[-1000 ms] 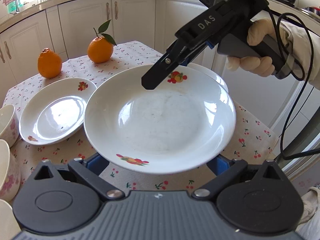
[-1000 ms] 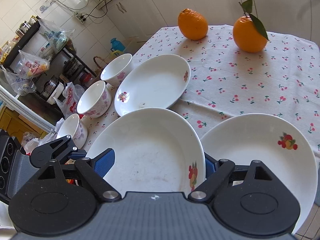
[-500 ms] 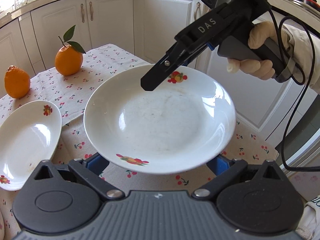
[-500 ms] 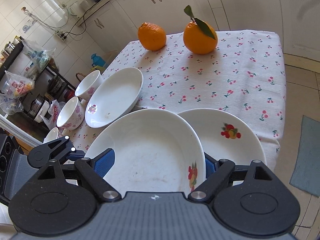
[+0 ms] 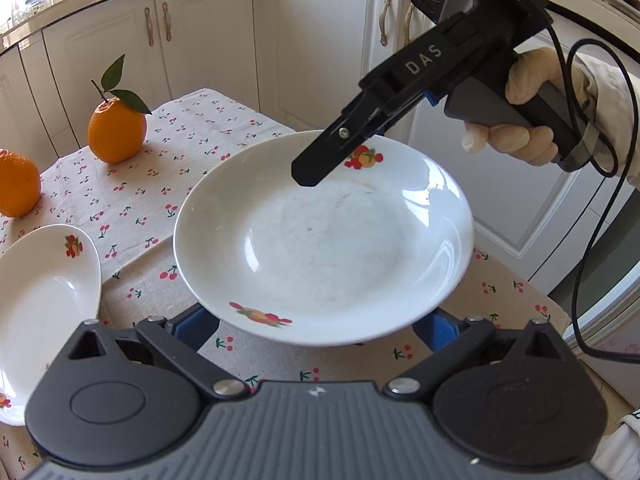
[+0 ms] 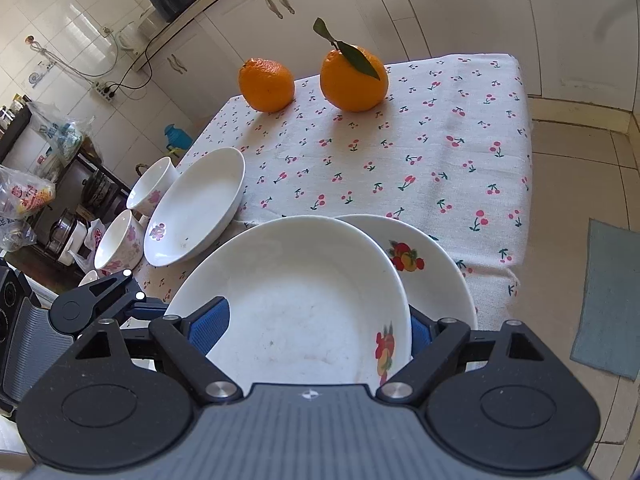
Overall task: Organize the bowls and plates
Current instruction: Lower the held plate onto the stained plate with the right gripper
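Kitchen, cherry-print cloth surface point(image 6: 420, 152) | left claw point(image 5: 320, 326) and right claw point(image 6: 316, 330) both clamp one white fruit-print ceramic plate point(image 6: 296, 300), held above a matching plate point(image 6: 436, 280) | step: stacking | next: centre, lower, release.

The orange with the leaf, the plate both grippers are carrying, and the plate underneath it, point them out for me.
orange with the leaf point(image 6: 354, 80), right wrist view, on its peel.
carried plate point(image 5: 324, 236), left wrist view, centre of its well.
plate underneath point(image 6: 436, 276), right wrist view, on its exposed rim.
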Motion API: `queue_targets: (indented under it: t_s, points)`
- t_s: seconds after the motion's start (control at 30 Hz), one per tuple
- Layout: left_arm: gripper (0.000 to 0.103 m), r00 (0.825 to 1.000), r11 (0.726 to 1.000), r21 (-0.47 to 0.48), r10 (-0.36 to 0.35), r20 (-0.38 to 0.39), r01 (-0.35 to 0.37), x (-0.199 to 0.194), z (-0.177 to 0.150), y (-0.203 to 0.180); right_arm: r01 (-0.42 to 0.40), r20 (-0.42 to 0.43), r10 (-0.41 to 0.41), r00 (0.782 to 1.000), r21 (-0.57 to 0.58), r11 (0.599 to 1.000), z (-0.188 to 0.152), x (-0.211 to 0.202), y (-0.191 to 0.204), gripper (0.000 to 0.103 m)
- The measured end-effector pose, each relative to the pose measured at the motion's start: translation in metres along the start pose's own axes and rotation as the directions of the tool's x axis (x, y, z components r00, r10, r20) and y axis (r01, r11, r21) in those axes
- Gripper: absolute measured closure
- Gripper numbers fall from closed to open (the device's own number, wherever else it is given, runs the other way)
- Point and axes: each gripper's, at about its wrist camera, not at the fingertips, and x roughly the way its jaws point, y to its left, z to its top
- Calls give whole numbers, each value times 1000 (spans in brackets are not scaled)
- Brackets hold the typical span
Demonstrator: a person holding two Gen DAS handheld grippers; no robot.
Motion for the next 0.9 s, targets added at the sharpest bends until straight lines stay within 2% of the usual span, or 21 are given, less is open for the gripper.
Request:
queue_targets:
  t_s: [0.47, 0.9]
  points:
    - [2, 1000, 1000, 24, 2, -6, -2, 12, 4, 3, 14, 14, -14, 1000, 35, 999, -12, -8, -11, 11]
    - [2, 1000, 1000, 25, -11, 3, 11, 11, 3, 3, 62, 9, -62, 998, 41, 997, -23, -19, -6, 11]
